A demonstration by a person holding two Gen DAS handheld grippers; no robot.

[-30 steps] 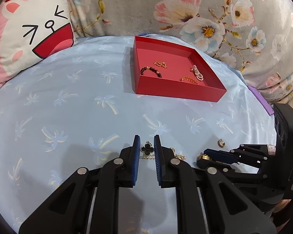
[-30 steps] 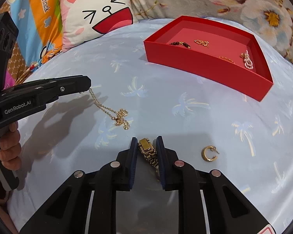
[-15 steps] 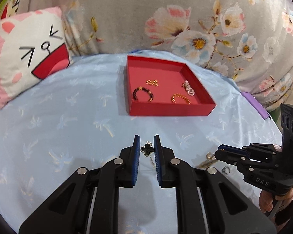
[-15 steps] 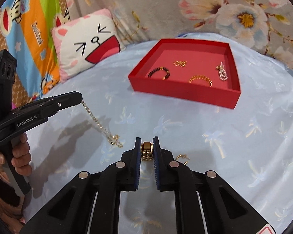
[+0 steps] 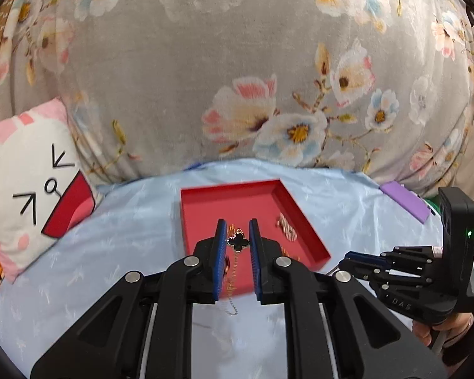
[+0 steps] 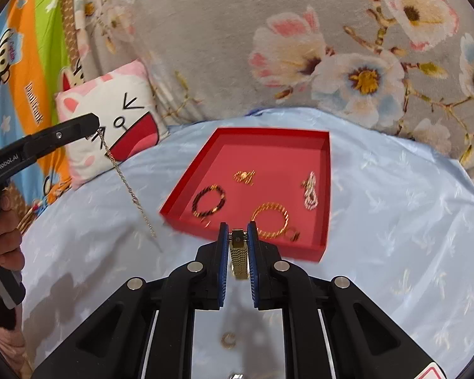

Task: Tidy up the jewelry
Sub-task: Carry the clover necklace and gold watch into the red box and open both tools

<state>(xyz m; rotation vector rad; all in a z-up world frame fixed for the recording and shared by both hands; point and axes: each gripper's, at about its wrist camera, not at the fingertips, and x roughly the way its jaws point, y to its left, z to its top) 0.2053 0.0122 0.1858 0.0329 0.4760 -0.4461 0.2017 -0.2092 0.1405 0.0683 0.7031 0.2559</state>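
Off to the left of the fingers, the white cartoon-face cushion [image 5: 31,189] sits low and far, because both grippers have risen off the pale blue palm-print sheet [image 5: 126,237] since a second ago. Each took its piece along, so both pick-ups look done and the carry to the square red cardboard tray [image 5: 300,218] is on.

Left gripper [image 5: 237,242] first: jaws nearly shut, blue pads clamped on the black clover pendant of the gold chain necklace [image 5: 237,242]. From the right wrist view its chain [image 6: 123,180] hangs slack below the fingertips, clear of the sheet, just left of the tray. From its own camera, the tray lies straight beyond the fingertips.

Over to the right gripper [image 6: 238,246]: jaws narrower than a second ago and steady now, pinched on the gold mesh watch band [image 6: 238,257]. The tray's near wall is just past its tips, with a dark beaded bracelet [image 6: 209,200] and a gold bangle [image 6: 270,219] already inside. Below the fingers, a small gold hoop earring [image 6: 228,339] remains on the sheet, not yet collected.
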